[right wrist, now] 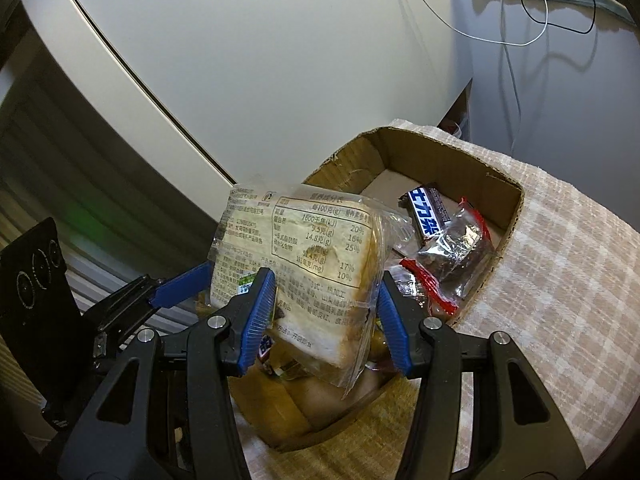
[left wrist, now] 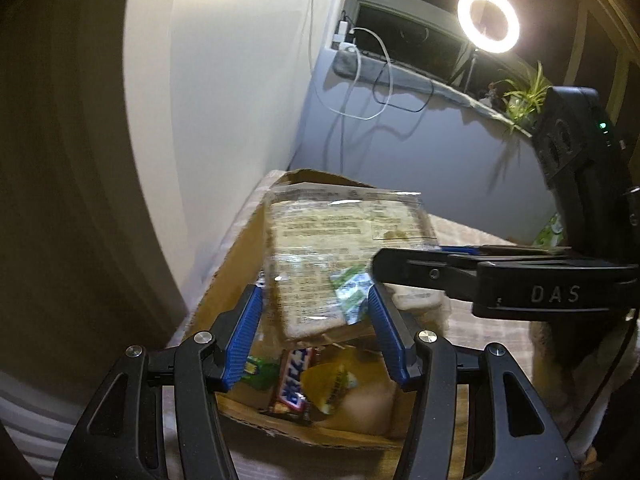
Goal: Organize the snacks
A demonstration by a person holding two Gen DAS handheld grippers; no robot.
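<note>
Both grippers hold one clear-wrapped sandwich pack (right wrist: 304, 264) in the air above an open cardboard box (right wrist: 476, 178). The box stands on a checked cloth (right wrist: 560, 280), near the cloth's far edge, just beside a white wall panel (right wrist: 240, 60).

Right gripper (right wrist: 326, 312): the blue pads (right wrist: 258, 312) stand about halfway apart, one against each side of the pack's lower end; clamped on the sandwich pack. The pack is tilted, its printed nutrition label facing the camera. The wrapper's loose corner hangs below the pads.

Left gripper (left wrist: 316, 328): the jaws stand at a like half width. In its own view the left pad sits against the pack's edge and the right pad against a crumpled part of the wrapper; the view is blurred, yet it reads as a grip on the same pack. In the right wrist view, one blue finger of the left gripper reaches the pack's left edge.

Box contents, right wrist view: a dark bar with a blue-and-white label (right wrist: 430, 216) near the far right corner, and a clear packet with red ends (right wrist: 456, 256) against the right wall. In the left wrist view, more snacks lie under the pack at the box's near end: a second bar of the same kind (left wrist: 294, 384) and a yellow packet (left wrist: 328, 384).

Background: a lit ring lamp (left wrist: 488, 20) and a green plant (left wrist: 524, 96) stand on a far ledge; white and black cables (left wrist: 360, 80) hang down the wall.
</note>
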